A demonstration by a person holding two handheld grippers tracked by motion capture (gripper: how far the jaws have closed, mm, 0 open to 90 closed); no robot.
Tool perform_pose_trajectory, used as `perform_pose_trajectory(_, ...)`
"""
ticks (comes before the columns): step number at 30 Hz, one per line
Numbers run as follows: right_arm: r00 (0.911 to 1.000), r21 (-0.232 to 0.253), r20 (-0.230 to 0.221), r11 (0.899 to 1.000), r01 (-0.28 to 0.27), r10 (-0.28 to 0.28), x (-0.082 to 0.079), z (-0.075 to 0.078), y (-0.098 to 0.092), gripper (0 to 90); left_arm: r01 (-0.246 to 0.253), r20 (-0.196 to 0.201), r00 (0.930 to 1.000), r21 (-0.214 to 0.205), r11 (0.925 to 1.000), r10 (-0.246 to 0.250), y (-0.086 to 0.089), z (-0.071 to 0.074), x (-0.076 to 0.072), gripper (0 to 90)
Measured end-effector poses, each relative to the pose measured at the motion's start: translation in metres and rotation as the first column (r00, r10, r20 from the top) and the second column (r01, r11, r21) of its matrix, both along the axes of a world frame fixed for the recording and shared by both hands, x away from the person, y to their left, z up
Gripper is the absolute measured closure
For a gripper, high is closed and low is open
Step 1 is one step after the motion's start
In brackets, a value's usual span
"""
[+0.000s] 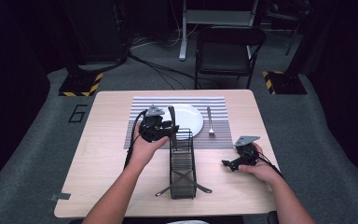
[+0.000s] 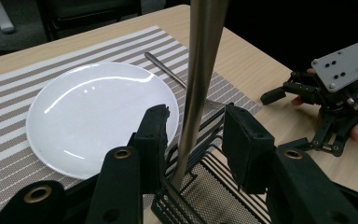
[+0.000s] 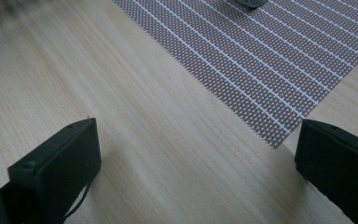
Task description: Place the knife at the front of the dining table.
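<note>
One step in hand, judging from the pose: taking the upright metal handle (image 2: 200, 70) with the left claw (image 2: 195, 128), at the far end of the black wire basket (image 1: 182, 163), near the middle of the table (image 1: 107, 154). Seeing the jaws standing on both sides of this handle, the handle lying against one pad and a small gap remaining at the other side, so reading the claw as released and not yet clenched. Noting the lower end of the handle going down among the wires, just beside the white plate (image 2: 93, 116). For doing it well: centring the handle between the pads first, closing slowly so as not to push it sideways, then lifting straight along its own line to avoid catching the wires or tipping the basket. Keeping the right claw (image 1: 237, 162) low over bare wood beside the corner of the striped placemat (image 1: 214, 105), jaws wide apart and grasping nothing. Counting now: two claws, one plate, one fork (image 1: 210, 122) lying on the placemat right of the plate, one placemat, one basket, one upright handle, and two long metal pieces (image 1: 186, 179) crossing at the near end of the basket, not being able to tell what kind.
</note>
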State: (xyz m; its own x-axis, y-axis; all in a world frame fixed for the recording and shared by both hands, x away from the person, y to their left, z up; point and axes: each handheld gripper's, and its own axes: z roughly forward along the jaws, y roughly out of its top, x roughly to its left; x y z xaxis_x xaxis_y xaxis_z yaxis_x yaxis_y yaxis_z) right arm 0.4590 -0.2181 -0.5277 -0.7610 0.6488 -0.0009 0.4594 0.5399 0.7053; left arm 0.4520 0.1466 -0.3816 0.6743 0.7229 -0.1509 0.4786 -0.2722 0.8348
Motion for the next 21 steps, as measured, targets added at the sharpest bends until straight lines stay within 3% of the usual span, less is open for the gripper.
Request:
perform_pose_trajectory(8, 1.0, 0.0, 0.001, 1.0, -0.001, 0.001, 0.0, 0.0, 0.0, 0.0, 0.005, 0.015, 0.9999, 0.013, 0.9999, -0.005, -0.008, -0.005, 0.005, 68.7)
perform_pose_trajectory(21, 1.0, 0.0, 0.001, 1.0, -0.001, 0.001, 0.0, 0.0, 0.0, 0.0, -0.004, 0.033, 0.9994, 0.016, 0.9999, 0.003, -0.004, -0.013, 0.005, 80.1)
